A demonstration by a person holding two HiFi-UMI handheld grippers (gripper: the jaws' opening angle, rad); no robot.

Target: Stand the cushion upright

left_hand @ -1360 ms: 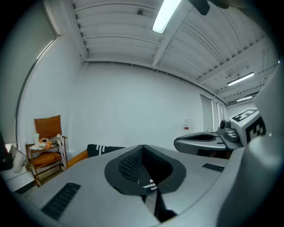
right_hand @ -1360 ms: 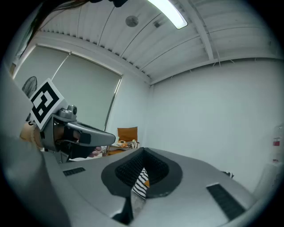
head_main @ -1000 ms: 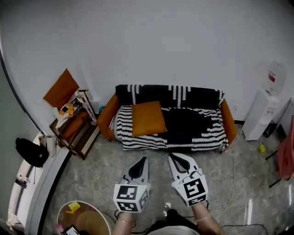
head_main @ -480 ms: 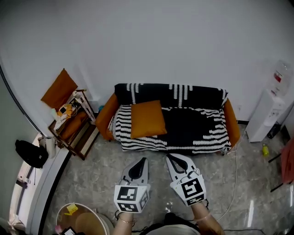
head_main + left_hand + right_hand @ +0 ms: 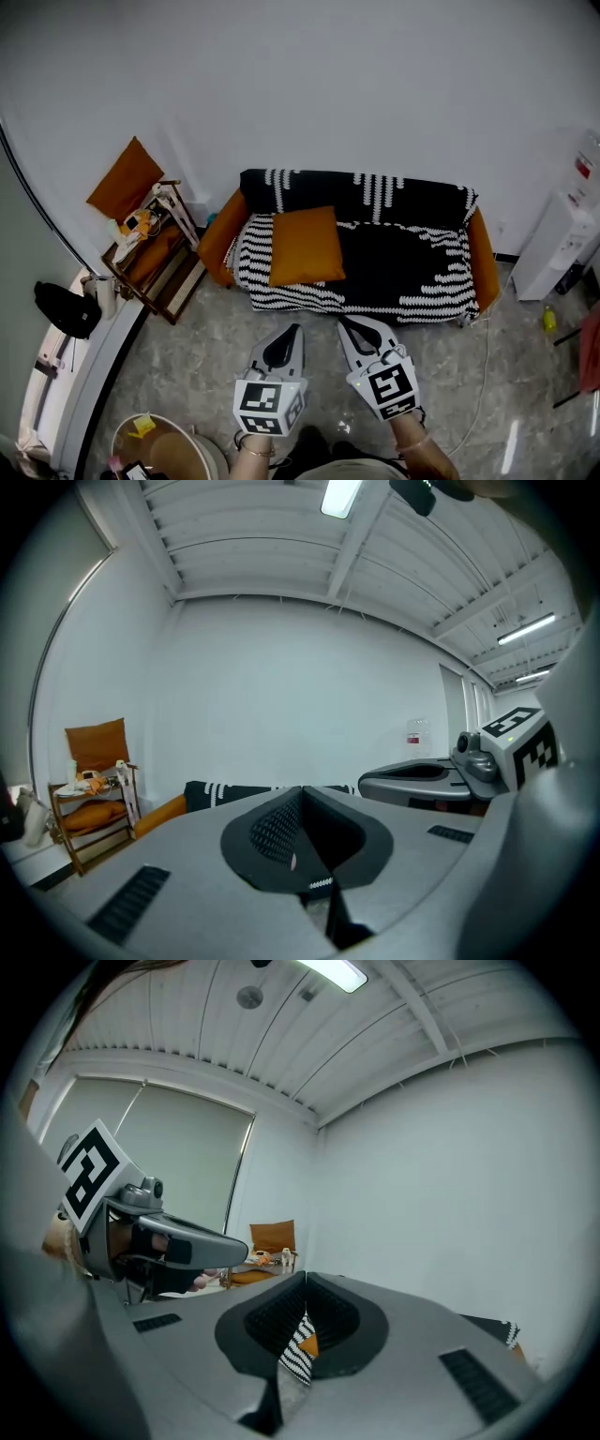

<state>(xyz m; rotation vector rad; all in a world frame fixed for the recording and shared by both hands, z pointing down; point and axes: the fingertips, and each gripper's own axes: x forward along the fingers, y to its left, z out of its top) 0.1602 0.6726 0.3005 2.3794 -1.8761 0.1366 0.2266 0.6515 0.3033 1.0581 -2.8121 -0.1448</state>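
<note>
Orange fabric marks our target: the cushion (image 5: 305,246) sits on the left half of the sofa (image 5: 356,192) seat. It seems to lie back on the seat rather than stand against the sofa's backrest. Both tools hang over the floor in front of the sofa, well apart from the cushion. The left gripper (image 5: 294,328) has its jaws pressed together with nothing between them, and the right gripper (image 5: 344,322) is likewise closed and empty.

To do this step well, we should spread both pairs of jaws before we reach the sofa's front edge, then take the cushion by two corners, one per tool. We judge the filling soft, so a deep bite of fabric will hold better than a pinch at the seam. We must keep the jaws clear of the black-and-white throw (image 5: 422,281) under it, or lifting will drag that cover along.
</note>
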